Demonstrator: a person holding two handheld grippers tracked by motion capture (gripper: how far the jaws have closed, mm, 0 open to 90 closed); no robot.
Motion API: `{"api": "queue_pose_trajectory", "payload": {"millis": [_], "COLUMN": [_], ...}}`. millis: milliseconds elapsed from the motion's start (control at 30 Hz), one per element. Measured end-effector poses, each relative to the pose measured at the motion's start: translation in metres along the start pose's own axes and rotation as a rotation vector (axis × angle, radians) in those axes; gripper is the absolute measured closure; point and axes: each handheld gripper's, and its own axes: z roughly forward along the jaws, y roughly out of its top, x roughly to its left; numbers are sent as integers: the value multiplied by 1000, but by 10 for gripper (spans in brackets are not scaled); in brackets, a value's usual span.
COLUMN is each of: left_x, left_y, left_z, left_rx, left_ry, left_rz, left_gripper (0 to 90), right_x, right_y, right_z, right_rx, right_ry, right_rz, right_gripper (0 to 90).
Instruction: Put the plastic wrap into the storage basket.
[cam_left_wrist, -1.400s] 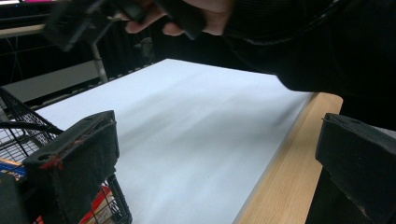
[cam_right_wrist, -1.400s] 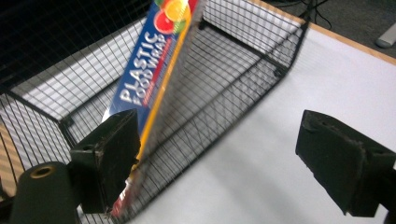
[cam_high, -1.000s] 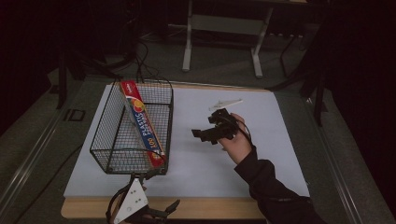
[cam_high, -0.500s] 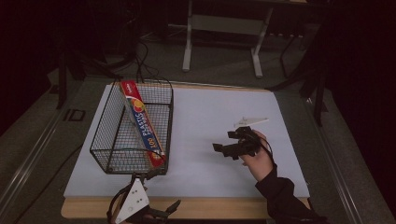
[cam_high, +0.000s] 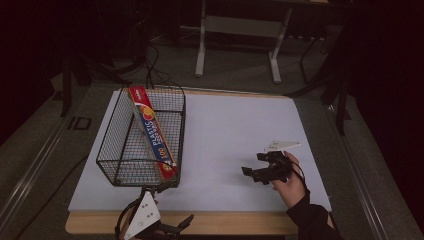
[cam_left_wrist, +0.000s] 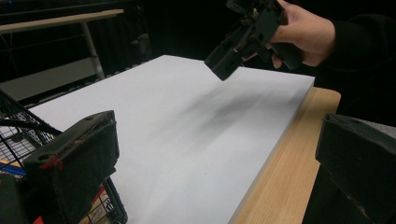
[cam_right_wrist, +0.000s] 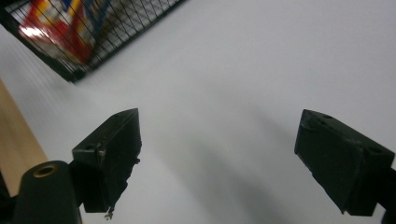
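Two tools, both empty. High view: right tool (cam_high: 266, 170) over bare white counter (cam_high: 235, 130), jaws apart; boxed wrap (cam_high: 152, 132) leans inside wire basket (cam_high: 142, 142), label "100 PLASTIC", the rest unreadable; placing looks complete. Left gripper view: left tool (cam_left_wrist: 219, 154) gapes wide at the counter's near edge beside the basket. Right gripper view: jaws wide, basket corner beyond. Next move, judged: set both tools down.

Both grippers empty, jaws wide apart.
Right gripper (cam_high: 260, 172) held in the right hand (cam_high: 290, 185), apparently just above the table; left gripper (cam_high: 165, 231) low at the near edge.
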Motion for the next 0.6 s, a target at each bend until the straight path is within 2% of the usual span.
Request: {"api": "queue_pose_trajectory", "payload": {"millis": [300,533,600], "left_x": [0,0,-1], "left_y": [0,0,1], "left_z": [0,0,0], "left_rx": [0,-1,-3], "left_ry": [-3,-5,-5], "left_rz": [3,5,5], "left_gripper": [0,0,0], "right_x": [-5,-7,-9], "right_y": [-18,-27,-28], "right_z": [-3,-5,-5], "right_rx": [22,31,24], "right_ry": [-28,-79,-74], "right_rz": [1,-45,-27], "right_gripper": [143,143,143]}}
